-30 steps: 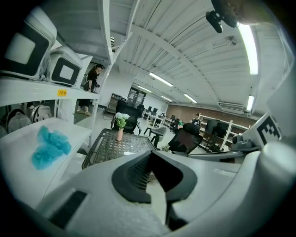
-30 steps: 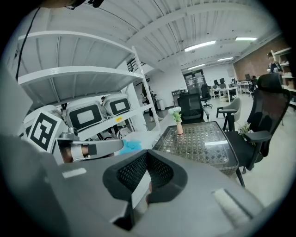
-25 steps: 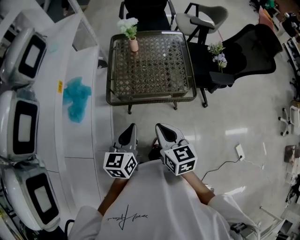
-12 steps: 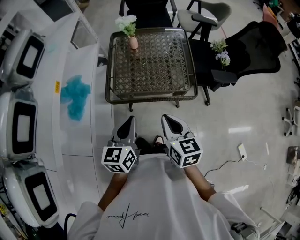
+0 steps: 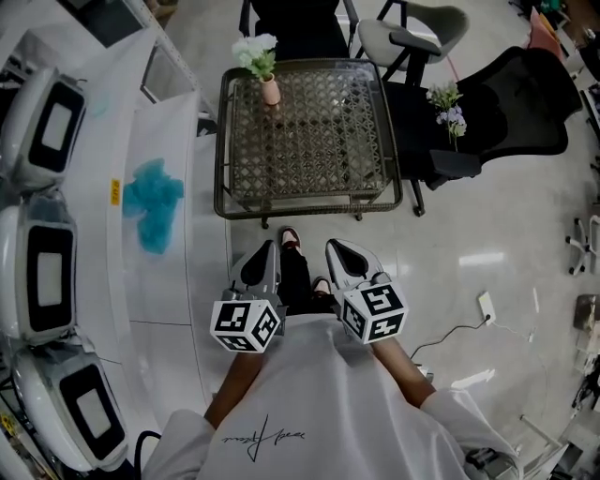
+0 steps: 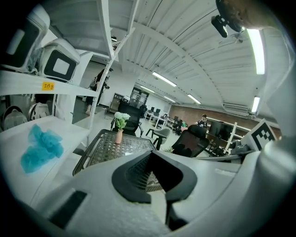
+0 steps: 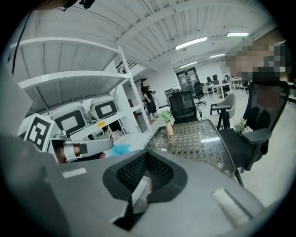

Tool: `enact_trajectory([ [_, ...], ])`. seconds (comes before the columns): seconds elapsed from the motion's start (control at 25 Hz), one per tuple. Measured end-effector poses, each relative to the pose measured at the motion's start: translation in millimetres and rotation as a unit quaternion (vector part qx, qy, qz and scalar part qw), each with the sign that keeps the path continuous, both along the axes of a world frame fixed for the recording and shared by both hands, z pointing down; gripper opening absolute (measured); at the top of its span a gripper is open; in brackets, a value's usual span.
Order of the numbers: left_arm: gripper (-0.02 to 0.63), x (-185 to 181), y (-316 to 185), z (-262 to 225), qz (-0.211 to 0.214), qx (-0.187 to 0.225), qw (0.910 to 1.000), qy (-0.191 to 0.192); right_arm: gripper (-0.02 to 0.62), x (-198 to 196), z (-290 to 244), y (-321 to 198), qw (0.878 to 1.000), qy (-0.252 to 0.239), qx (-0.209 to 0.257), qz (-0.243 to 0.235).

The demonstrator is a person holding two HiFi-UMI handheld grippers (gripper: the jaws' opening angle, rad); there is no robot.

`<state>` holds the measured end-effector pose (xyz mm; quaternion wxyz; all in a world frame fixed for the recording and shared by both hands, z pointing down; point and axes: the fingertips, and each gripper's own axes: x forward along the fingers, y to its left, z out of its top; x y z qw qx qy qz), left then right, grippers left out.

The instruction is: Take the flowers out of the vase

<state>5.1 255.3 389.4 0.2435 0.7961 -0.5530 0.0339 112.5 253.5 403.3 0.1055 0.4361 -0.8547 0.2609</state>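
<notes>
A small pink vase with white flowers stands at the far left corner of a glass-topped wicker table. My left gripper and right gripper are held side by side close to the person's body, well short of the table, both shut and holding nothing. In the left gripper view the vase is small and far beyond the left gripper. The right gripper view shows the vase ahead, past the right gripper.
A white shelf unit with appliances and a blue cloth runs along the left. A black office chair carrying another flower bunch stands right of the table, a grey chair behind it. A power strip lies on the floor.
The person has stepped toward the table, and a shoe now shows between the grippers. Both grippers came forward with the body and stay shut.
</notes>
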Motion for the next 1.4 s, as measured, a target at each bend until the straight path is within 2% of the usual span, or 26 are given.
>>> enact_trajectory([
  [0.2, -0.005, 0.1, -32.1, -4.9, 0.009, 0.007, 0.9999, 0.002, 0.008, -6.5, -4.4, -30.1, 1.000, 0.005, 0.003, 0.000],
  [0.6, -0.005, -25.5, -102.7, -15.2, 0.015, 0.011, 0.9998, 0.011, 0.008, -39.2, -16.1, -94.4, 1.000, 0.009, 0.007, -0.005],
  [0.96, -0.005, -40.4, -160.0, -23.8, 0.024, 0.015, 0.9995, 0.013, 0.008, -52.8, -19.6, -149.0, 1.000, 0.021, 0.005, 0.004],
  [1.4, -0.005, -68.0, -215.1, -32.8, 0.039, 0.032, 0.9982, 0.034, 0.008, -84.1, -30.9, -190.3, 0.999, 0.038, 0.022, 0.018],
])
